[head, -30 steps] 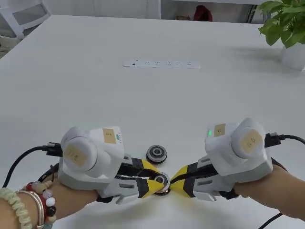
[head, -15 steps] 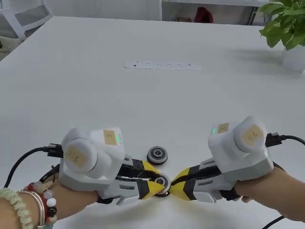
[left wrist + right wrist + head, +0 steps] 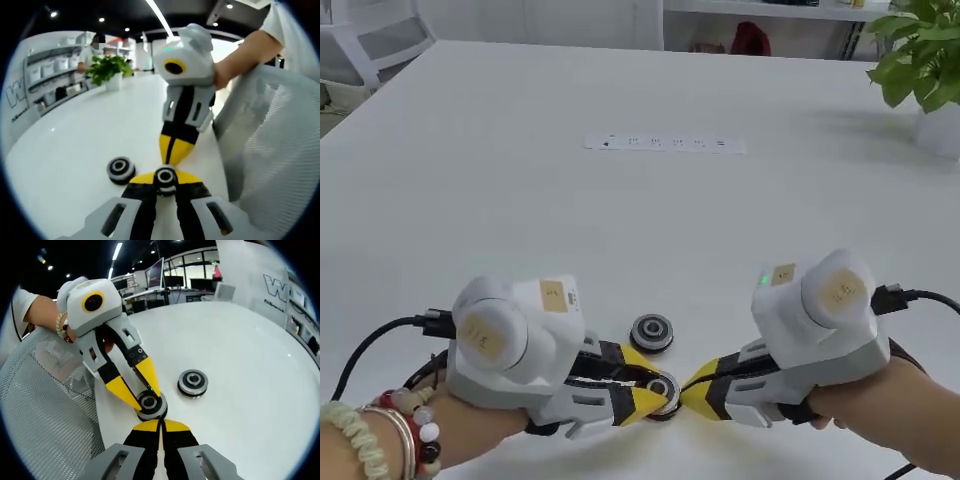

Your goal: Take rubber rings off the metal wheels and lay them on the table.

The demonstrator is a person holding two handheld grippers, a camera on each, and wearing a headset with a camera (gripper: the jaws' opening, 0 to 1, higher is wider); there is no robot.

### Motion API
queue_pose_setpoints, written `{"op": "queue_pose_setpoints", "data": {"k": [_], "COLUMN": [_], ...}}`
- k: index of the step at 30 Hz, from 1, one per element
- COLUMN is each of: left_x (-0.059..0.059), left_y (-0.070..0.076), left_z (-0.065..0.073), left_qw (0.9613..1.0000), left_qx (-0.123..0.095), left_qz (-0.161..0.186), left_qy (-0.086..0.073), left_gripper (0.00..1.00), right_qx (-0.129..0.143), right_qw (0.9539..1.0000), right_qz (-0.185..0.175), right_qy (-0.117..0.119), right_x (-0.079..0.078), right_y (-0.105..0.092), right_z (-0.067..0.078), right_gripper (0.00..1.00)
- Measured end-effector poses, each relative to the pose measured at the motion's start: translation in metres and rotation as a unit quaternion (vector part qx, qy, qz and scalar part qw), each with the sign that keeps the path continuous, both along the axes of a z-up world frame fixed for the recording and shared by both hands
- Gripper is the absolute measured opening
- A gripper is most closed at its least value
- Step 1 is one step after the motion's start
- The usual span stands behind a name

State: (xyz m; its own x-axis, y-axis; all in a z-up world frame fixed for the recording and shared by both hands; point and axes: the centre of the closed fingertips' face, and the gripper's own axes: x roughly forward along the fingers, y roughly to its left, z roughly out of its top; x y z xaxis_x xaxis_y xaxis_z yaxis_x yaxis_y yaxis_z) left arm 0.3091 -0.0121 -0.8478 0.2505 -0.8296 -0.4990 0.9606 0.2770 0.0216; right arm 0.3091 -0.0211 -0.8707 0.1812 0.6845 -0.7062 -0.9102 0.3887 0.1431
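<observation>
Left gripper (image 3: 165,177) clamped across wheel (image 3: 151,403). Right gripper (image 3: 161,423) jaws together at its 3 o'clock rim; whether it nips anything, cannot tell. Metal likely stiff, heavy. Rubber ring (image 3: 146,415) likely stretchy, grippy: pinch outer edge. Spare wheel (image 3: 652,332) at 12 o'clock.

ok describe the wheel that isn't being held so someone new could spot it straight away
On the big white table, look just beyond where the left gripper and right gripper meet tip to tip. The small black-and-silver metal wheel lying flat there alone is it; its twin sits clamped in the left gripper's yellow fingers.
</observation>
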Motion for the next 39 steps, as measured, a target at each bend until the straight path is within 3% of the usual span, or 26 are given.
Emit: {"op": "queue_pose_setpoints", "data": {"k": [6, 10, 11, 15, 17, 19, 22, 24, 28, 33, 36, 39], "left_x": [0.001, 0.002, 0.002, 0.002, 0.002, 0.001, 0.001, 0.001, 0.0, 0.0, 0.0, 0.0], "left_y": [0.001, 0.001, 0.002, 0.002, 0.001, 0.001, 0.0, 0.0, -0.001, -0.001, -0.001, -0.001], "left_z": [0.0, 0.0, 0.0, 0.0, 0.0, -0.001, -0.001, -0.001, -0.001, 0.0, -0.001, -0.001], "left_qw": [1.0, 1.0, 1.0, 1.0, 1.0, 1.0, 1.0, 1.0, 1.0, 1.0, 0.9999, 0.9999], "left_qx": [0.001, 0.001, 0.002, 0.0, -0.001, -0.002, -0.003, -0.003, -0.006, -0.008, -0.009, -0.009], "left_qz": [0.0, 0.002, 0.003, 0.003, 0.002, 0.0, -0.002, -0.002, -0.003, -0.004, -0.006, -0.007], "left_qy": [0.0, -0.001, -0.001, -0.001, 0.0, -0.001, -0.001, -0.002, -0.001, -0.001, -0.001, -0.001], "left_gripper": [0.14, 0.14, 0.14, 0.14, 0.14, 0.14, 0.14, 0.14, 0.14, 0.14, 0.14, 0.14], "right_qx": [0.019, 0.018, 0.017, 0.027, 0.028, 0.034, 0.054, 0.072, 0.081, 0.106, 0.116, 0.132], "right_qw": [0.9994, 0.9995, 0.9995, 0.9991, 0.9978, 0.9973, 0.9911, 0.9873, 0.9824, 0.9706, 0.9659, 0.9566], "right_qz": [-0.026, -0.024, -0.018, -0.033, -0.051, -0.053, -0.087, -0.102, -0.116, -0.143, -0.151, -0.167], "right_qy": [0.01, -0.005, -0.018, 0.005, 0.032, 0.037, 0.085, 0.098, 0.123, 0.162, 0.175, 0.199], "right_x": [0.006, 0.009, 0.011, 0.011, 0.008, 0.01, 0.008, 0.011, 0.009, 0.008, 0.007, 0.007], "right_y": [-0.002, 0.0, 0.001, -0.001, -0.002, -0.003, -0.003, -0.005, -0.005, -0.005, -0.005, -0.005], "right_z": [0.001, 0.002, 0.002, 0.004, 0.004, 0.006, 0.008, 0.012, 0.011, 0.014, 0.014, 0.015], "right_gripper": [0.0, 0.0, 0.0, 0.0, 0.0, 0.0, 0.0, 0.0, 0.0, 0.0, 0.0, 0.0]}}
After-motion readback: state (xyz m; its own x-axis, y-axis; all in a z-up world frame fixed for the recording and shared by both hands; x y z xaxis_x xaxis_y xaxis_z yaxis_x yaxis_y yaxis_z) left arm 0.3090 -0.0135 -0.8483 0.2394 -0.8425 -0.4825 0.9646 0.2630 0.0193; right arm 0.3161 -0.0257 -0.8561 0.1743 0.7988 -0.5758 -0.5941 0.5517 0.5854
